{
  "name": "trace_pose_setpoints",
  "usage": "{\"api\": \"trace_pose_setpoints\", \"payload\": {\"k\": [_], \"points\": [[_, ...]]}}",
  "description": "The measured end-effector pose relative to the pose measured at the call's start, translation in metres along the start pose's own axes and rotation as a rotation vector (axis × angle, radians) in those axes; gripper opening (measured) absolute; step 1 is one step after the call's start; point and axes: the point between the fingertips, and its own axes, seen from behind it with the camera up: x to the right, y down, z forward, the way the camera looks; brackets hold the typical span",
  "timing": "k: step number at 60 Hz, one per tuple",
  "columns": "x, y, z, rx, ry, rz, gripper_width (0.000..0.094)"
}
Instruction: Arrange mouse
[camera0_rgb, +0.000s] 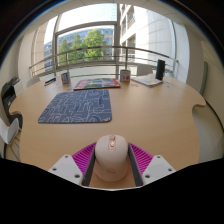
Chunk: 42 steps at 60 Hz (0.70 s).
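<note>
A beige computer mouse (110, 159) with an orange scroll wheel sits between my gripper's (110, 172) two fingers, pointing away from me. Both pink pads (84, 156) press against its sides, so the gripper is shut on it. The mouse is held over the near edge of the round wooden table (160, 110). A blue patterned mouse mat (75, 105) lies on the table beyond the fingers and to the left, apart from the mouse.
A second reddish mat (97, 84) lies farther back. A mug (125, 75), a black speaker (159, 69) and a white flat item (148, 80) stand at the far side by the window. A chair (8, 96) stands at the left.
</note>
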Motion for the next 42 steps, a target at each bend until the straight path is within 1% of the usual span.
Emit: {"api": "trace_pose_setpoints", "payload": {"k": [1, 2, 8, 15, 18, 22, 29, 36, 38, 39, 42], "points": [[-0.003, -0.004, 0.013, 0.005, -0.008, -0.005, 0.0572], [-0.007, 0.003, 0.006, 0.008, -0.01, -0.006, 0.0545], [-0.007, 0.004, 0.004, 0.026, -0.007, -0.005, 0.05], [-0.004, 0.003, 0.004, 0.013, 0.006, 0.011, 0.0424], [-0.007, 0.001, 0.003, 0.0, 0.002, 0.027, 0.0419], [-0.004, -0.01, -0.004, 0.006, 0.014, 0.05, 0.0418], [0.021, -0.071, -0.033, 0.087, 0.072, 0.083, 0.0419], [0.034, -0.159, -0.05, 0.199, 0.12, 0.069, 0.0417], [0.03, -0.186, -0.05, 0.229, 0.119, 0.053, 0.0417], [0.031, -0.208, -0.053, 0.24, 0.116, 0.046, 0.0416], [0.018, -0.24, -0.043, 0.291, 0.108, 0.02, 0.0416]]}}
